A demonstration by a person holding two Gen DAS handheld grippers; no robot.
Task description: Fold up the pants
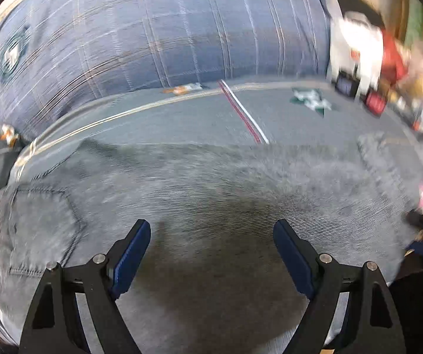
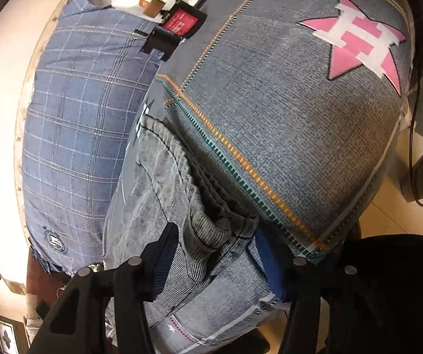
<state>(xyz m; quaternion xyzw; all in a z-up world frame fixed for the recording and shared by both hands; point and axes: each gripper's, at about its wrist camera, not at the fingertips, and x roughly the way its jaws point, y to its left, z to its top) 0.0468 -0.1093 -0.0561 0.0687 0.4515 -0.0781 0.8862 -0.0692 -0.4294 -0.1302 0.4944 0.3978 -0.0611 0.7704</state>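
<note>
Two grippers: left gripper point(image 1: 211, 253) jaws apart, empty, over pants point(image 1: 211, 183).
Right gripper point(image 2: 214, 253): jaws apart round pants' waistband, not yet clamped.
Tip: pinch all layers b4 lifting.

The grey jeans point(image 1: 199, 183) cover most of the bedspread point(image 1: 182, 112) in front of the left gripper point(image 1: 211, 253), whose wide-apart jaws hang over flat denim with nothing between them. Beyond the jeans a bare strip of bedspread runs across, then the blue plaid pillow point(image 1: 158, 32) rises as a barrier along the far side. Boxes and clutter point(image 1: 367, 67) crowd the far right corner. On the right wrist view, a bunched jeans edge point(image 2: 211, 230) fills the gap of the right gripper point(image 2: 217, 250), while the bedspread around the pink star point(image 2: 359, 44) lies open.
</note>
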